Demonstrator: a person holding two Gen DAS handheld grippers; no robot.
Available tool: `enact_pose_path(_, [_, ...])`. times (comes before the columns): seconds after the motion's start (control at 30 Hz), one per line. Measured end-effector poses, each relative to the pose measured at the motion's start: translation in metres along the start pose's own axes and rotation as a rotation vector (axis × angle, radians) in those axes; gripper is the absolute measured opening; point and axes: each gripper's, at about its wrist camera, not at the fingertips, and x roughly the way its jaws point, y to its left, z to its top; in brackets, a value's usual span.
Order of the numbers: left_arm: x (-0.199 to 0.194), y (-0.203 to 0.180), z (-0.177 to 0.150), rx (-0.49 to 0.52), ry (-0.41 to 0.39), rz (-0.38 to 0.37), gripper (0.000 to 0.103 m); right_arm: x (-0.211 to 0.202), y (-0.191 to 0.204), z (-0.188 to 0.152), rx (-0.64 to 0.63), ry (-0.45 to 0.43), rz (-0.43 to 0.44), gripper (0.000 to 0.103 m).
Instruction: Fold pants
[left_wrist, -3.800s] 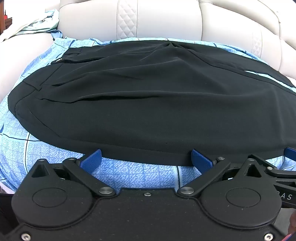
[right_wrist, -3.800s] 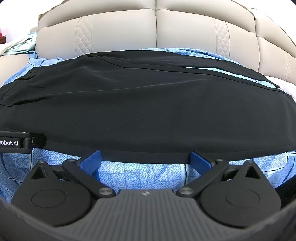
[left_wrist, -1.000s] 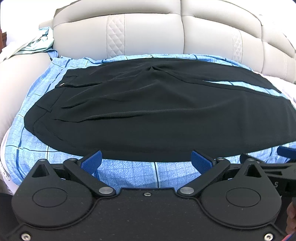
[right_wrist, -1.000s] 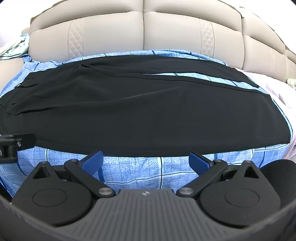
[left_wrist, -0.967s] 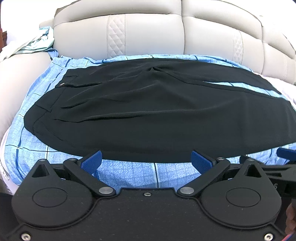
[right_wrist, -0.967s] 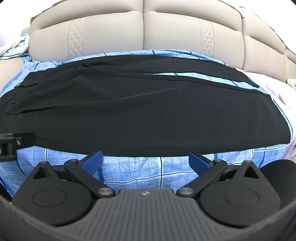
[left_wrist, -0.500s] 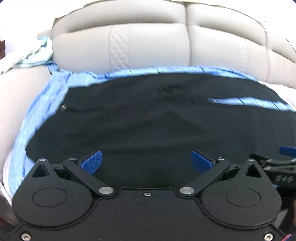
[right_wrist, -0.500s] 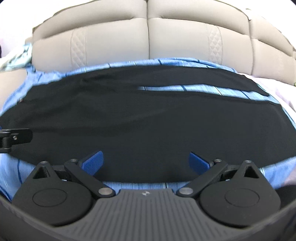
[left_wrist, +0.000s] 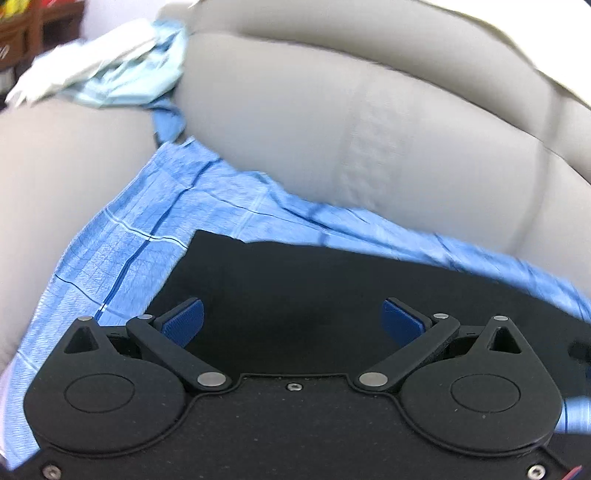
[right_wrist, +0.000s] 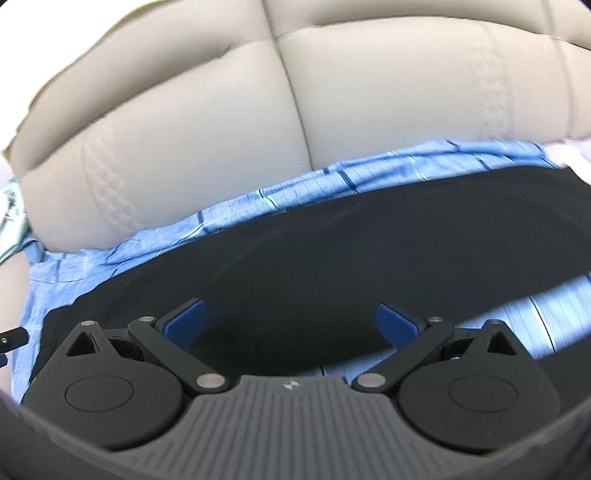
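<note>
Both grippers have pushed forward over the garment since half a second ago, so the near hem that lay ahead of the fingers now sits beneath them, and both views are streaked with motion blur; the left gripper (left_wrist: 293, 319) has its blue-padded fingers (left_wrist: 183, 322) spread wide with nothing between them but dark cloth lying below, and whether the pads touch that cloth cannot be told; the right gripper (right_wrist: 290, 320) is likewise spread wide and grips nothing. Black lightweight trousers (left_wrist: 332, 280) lie flat beneath both tools; in the left view a squared corner of the garment shows just past the left finger; in the right view the black fabric (right_wrist: 351, 251) runs across the frame, with a strip of bedding showing between two dark bands at lower right. Under the trousers spreads a blue checked bedsheet (left_wrist: 122, 251); beyond it rises the beige padded leather headboard (right_wrist: 221, 140); a crumpled pale green cloth (left_wrist: 122, 70) rests on the cushion at upper left.
</note>
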Motion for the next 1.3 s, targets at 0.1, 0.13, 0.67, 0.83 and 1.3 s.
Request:
enact_pose_path(0.1, [0.041, 0.008, 0.022, -0.093, 0.05, 0.048, 0.103, 0.051, 0.01, 0.042, -0.002, 0.104, -0.038, 0.103])
enact_pose_path(0.13, [0.055, 0.011, 0.027, -0.131, 0.056, 0.062, 0.103, 0.064, 0.016, 0.047, -0.002, 0.124, -0.056, 0.103])
enact_pose_path(0.67, [0.163, 0.019, 0.04, -0.249, 0.05, 0.223, 0.103, 0.215, 0.054, 0.085, -0.035, 0.218, -0.234, 0.103])
enact_pose_path(0.83, [0.168, 0.018, 0.039, -0.222, 0.04, 0.254, 0.103, 0.229, 0.061, 0.089, -0.059, 0.192, -0.283, 0.103])
enact_pose_path(1.3, [0.185, -0.004, 0.031, -0.12, 0.038, 0.421, 0.103, 0.188, 0.047, 0.088, -0.136, 0.103, -0.293, 0.009])
